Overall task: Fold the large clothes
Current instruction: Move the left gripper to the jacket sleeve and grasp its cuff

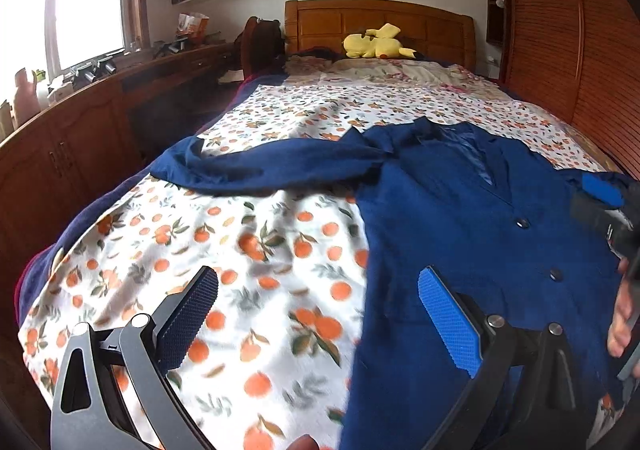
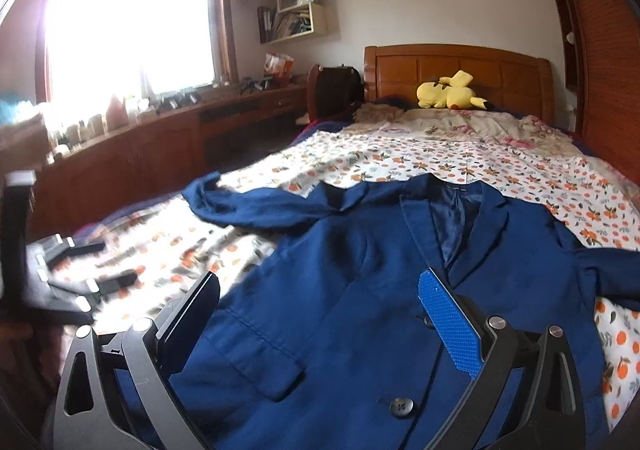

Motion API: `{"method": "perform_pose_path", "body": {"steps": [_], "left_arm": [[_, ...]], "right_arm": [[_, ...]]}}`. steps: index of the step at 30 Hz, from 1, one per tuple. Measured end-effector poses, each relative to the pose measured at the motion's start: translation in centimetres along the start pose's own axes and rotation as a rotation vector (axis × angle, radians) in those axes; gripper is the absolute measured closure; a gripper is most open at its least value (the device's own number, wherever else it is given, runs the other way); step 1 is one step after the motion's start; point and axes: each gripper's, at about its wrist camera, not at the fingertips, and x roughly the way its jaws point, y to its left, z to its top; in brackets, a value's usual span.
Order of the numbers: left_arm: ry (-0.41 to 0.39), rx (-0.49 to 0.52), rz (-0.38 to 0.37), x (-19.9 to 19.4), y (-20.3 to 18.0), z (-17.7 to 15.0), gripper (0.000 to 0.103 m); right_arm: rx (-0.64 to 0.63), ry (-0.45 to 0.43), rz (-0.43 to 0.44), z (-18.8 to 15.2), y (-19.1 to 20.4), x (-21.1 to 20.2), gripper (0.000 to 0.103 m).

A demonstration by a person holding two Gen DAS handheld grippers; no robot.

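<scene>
Bedspread (image 1: 256, 250) with oranges covers the bed; a blue jacket (image 2: 340, 290) lies flat on it. Left gripper (image 1: 316, 314) and right gripper (image 2: 320, 314) spread, empty.

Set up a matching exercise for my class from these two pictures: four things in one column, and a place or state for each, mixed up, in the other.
Things
1. jacket
2. plush toy
3. left gripper
4. books

Places or states
A. on the wall shelf
B. open, over the orange-print sheet
C. by the headboard
D. spread flat, one sleeve stretched out sideways

Pairs: 1-D, 2-C, 3-B, 4-A
</scene>
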Motion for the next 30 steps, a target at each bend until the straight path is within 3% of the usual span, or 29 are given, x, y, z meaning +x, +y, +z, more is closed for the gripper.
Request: {"method": "perform_pose_path", "body": {"steps": [11, 15, 20, 30], "left_arm": [[0.07, -0.065, -0.047, 8.1, 3.4, 2.7, 0.002], [0.129, -0.105, -0.059, 11.6, 5.0, 3.7, 0.002], [0.173, -0.212, -0.107, 16.0, 7.9, 5.4, 0.003], [0.251, -0.421, -0.083, 24.0, 14.9, 7.4, 0.026]], "right_arm": [[0.043, 0.064, 0.021, -2.3, -1.3, 4.0, 0.006], [0.068, 0.071, 0.03, -2.5, -1.7, 4.2, 0.006], [0.053, 0.078, 0.027, -2.8, -1.4, 4.4, 0.006], [0.052, 0.088, 0.031, -2.9, -1.5, 4.8, 0.006]]}}
